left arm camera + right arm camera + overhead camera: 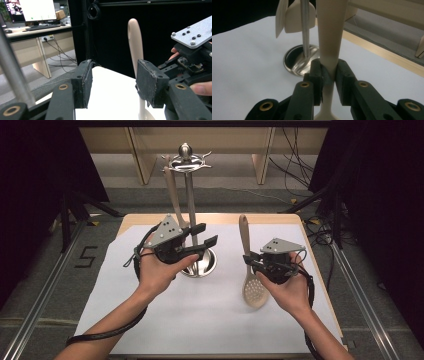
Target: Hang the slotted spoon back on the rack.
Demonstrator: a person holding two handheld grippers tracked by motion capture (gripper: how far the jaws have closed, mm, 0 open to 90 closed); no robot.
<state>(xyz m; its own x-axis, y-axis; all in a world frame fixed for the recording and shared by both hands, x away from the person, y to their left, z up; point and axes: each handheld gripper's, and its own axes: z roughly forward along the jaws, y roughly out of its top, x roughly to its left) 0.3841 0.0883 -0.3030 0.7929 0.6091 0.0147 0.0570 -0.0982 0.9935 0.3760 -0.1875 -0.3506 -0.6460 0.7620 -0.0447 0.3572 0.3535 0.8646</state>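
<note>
**Asker:** Slotted spoon (248, 270) first, where is it?

**Me:** Right of centre in the high view. It is pale, tilted, its handle toward the top of the frame and its perforated bowl low over the white table cover (200, 320). I cannot tell whether the bowl touches the cover. My right gripper (254, 262) grasps it on the narrow neck just above the bowl. In the right gripper view the handle rises up the middle of the frame, with both black pads (317, 75) pressed against it.

**Asker:** And your other gripper?

**Me:** My left gripper (207, 236) sits left of centre in the high view, its jaws released with nothing between them. In the left gripper view the two pads (86, 82) stand well apart, and the spoon's handle shows beyond the gap, with my right hand (200, 87) at the right edge.

**Asker:** What stands nearby?

**Me:** A metal utensil stand (190, 200) with a round shiny base, just beside my left gripper in the middle of the frame. A pale spatula (172, 195) hangs from its top ring. In the right gripper view the stand's base lies left of centre.
</note>
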